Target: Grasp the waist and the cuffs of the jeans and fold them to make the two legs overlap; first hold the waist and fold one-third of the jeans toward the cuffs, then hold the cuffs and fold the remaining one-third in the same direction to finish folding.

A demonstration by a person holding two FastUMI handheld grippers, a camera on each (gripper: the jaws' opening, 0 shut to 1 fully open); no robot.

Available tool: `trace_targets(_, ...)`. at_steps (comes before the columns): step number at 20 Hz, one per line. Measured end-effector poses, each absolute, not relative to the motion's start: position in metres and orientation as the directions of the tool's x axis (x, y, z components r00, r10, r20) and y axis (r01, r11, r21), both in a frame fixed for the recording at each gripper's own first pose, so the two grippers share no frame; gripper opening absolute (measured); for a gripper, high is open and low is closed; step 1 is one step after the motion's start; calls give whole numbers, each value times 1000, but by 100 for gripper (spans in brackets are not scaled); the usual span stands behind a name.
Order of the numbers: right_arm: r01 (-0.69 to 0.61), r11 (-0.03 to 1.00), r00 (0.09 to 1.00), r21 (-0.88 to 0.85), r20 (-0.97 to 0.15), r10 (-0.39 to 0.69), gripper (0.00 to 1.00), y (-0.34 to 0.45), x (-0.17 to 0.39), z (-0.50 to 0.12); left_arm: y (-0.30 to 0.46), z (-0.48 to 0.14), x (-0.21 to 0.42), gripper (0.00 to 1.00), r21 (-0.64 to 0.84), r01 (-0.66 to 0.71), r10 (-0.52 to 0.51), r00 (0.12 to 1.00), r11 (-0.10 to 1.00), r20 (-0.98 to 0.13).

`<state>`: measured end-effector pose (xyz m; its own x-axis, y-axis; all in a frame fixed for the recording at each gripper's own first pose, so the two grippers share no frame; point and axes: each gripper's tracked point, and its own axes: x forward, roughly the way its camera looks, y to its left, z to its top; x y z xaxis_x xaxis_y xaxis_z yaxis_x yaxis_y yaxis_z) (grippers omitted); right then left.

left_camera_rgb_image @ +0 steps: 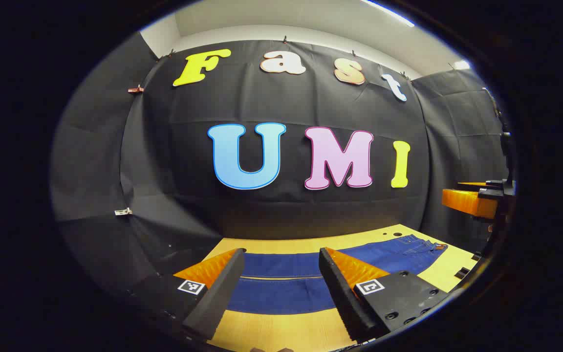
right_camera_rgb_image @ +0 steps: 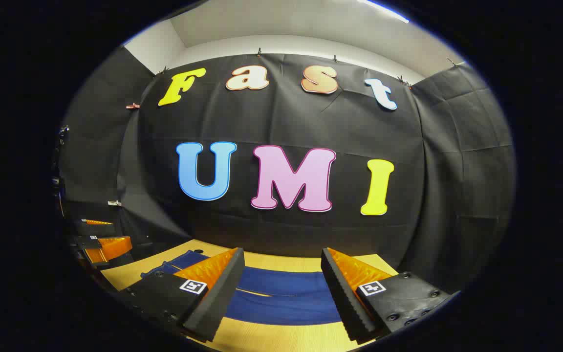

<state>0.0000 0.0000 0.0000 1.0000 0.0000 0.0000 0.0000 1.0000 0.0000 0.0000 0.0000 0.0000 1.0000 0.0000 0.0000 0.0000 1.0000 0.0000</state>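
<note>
flat ahead, jeans (left_camera_rgb_image: 281, 286) on the table (left_camera_rgb_image: 281, 332), beyond both spread-wide, empty grippers, left (left_camera_rgb_image: 279, 288) and right (right_camera_rgb_image: 281, 291)

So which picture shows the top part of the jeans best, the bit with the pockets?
The left gripper view: the jeans' waist, with its stitching, lies in plain sight on the table. In the right gripper view the jeans show as a blue band.

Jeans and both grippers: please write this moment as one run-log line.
jeans: flat on table, unfolded | left gripper: open, above jeans | right gripper: open, above jeans | folds: none yet
</note>
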Motion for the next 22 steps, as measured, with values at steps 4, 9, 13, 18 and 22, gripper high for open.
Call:
trace_targets(4, 10, 1000, 1000, -4, -6, -10, 96, -5, -6, -1, -1, -3, 2, 96, -16, -3, 3, 1000, 1000, -9)
trace_targets(9, 24, 1000, 1000, -11, -15, -24, 96, -15, -10, -4, -4, -7, 1, 96, -15, -4, 4, 1000, 1000, -17)
trace_targets(13, 27, 1000, 1000, -11, -5, -27, 96, -20, -7, 0, -9, -8, 3, 96, 0, -5, 5, 1000, 1000, -21)
trace_targets(18, 24, 1000, 1000, 0, -11, -24, 96, -23, -1, -3, -29, -12, 6, 96, -4, 29, -29, 999, 1000, -33)
trace_targets(22, 25, 1000, 999, -9, -19, -25, 96, -28, 4, -9, -25, -34, 18, 96, 24, 44, -42, 996, 999, -82)
